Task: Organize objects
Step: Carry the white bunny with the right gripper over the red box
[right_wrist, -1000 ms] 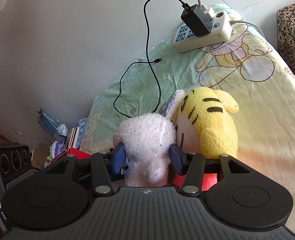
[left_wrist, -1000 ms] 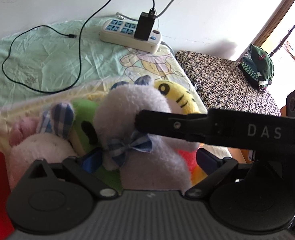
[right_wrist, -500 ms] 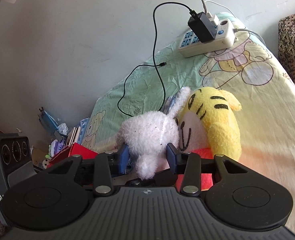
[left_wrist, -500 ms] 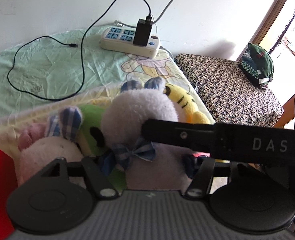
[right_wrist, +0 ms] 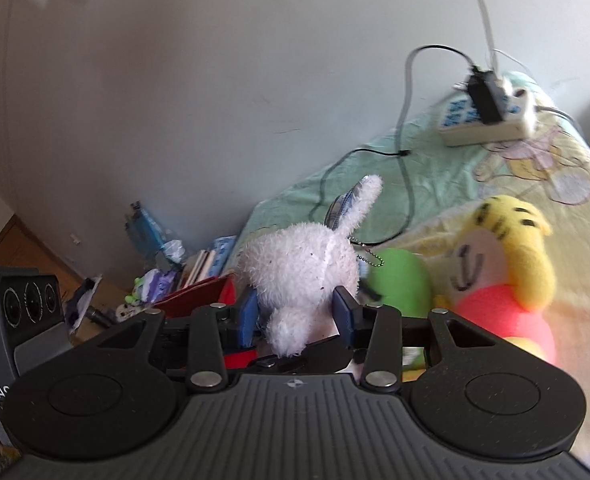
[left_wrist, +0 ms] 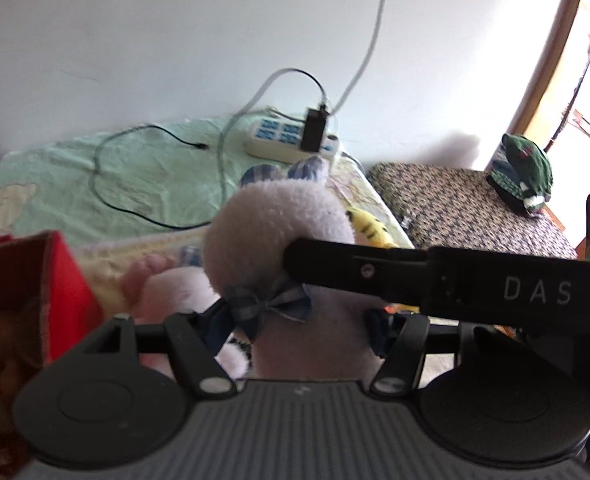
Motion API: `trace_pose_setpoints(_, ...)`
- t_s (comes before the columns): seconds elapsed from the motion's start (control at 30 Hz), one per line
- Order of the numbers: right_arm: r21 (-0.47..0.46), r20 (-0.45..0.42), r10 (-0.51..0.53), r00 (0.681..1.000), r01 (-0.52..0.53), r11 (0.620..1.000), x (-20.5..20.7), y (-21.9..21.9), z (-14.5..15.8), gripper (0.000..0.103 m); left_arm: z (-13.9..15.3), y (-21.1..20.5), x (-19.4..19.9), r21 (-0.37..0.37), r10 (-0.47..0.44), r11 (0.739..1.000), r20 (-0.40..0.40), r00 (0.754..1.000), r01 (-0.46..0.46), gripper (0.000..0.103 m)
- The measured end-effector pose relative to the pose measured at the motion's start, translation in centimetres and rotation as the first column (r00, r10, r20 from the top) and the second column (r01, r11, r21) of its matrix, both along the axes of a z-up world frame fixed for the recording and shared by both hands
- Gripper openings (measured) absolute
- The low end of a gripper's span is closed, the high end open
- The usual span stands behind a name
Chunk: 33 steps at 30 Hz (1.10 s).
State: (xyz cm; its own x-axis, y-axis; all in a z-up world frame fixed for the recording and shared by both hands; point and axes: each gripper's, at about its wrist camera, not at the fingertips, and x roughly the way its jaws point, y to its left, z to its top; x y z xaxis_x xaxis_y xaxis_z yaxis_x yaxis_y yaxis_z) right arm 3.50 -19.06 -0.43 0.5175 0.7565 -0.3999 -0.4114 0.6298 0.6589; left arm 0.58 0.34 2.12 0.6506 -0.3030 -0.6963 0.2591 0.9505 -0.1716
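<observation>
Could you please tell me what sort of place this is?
Most likely a bedroom in a home: a bed under a cartoon-print sheet, soft toys such as the yellow tiger, and a power strip by the wall.

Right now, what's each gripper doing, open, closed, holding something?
Left gripper: shut on the fluffy white plush rabbit with checked bow.
Right gripper: shut on the same rabbit.

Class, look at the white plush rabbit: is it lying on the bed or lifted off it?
Lifted. The white plush rabbit hangs clamped in the right gripper, above the bed where the yellow tiger lies.
</observation>
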Motion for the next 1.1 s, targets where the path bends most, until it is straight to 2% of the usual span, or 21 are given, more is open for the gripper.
trace_pose_setpoints(0.27,0.024,0.064,0.174,0.983,-0.176,0.984,-1.3,7.7,1.8,0.043,2.5,7.4,-4.3,0.02,0.179,0.983,0.067,0.982,-0.181,0.063)
trace_pose_setpoints(0.43,0.006,0.07,0.248,0.966,-0.249,0.969,-1.6,14.1,2.1,0.044,2.5,13.1,-5.3,0.04,0.255,0.965,0.073,0.964,-0.258,0.062)
trace_pose_setpoints(0.63,0.055,-0.051,0.284,0.957,-0.281,0.958,-1.6,22.4,-0.1,0.044,1.0,21.2,-5.6,0.087,0.304,0.948,0.02,0.952,-0.305,0.062)
trace_pose_setpoints(0.8,0.053,-0.114,0.289,0.95,-0.285,0.957,-2.2,28.4,-1.6,0.044,-0.5,27.6,-5.5,0.067,0.33,0.943,-0.033,0.944,-0.327,0.062)
trace_pose_setpoints(0.93,0.079,-0.196,0.289,0.937,-0.279,0.957,-1.6,31.2,-2.9,0.044,-2.2,30.1,-4.2,0.136,0.329,0.938,-0.054,0.943,-0.319,0.062)
trace_pose_setpoints(1.1,0.052,-0.269,0.275,0.923,-0.271,0.961,-1.7,33.9,-4.3,0.043,-3.6,32.7,-3.4,0.171,0.335,0.933,-0.096,0.937,-0.316,0.061)
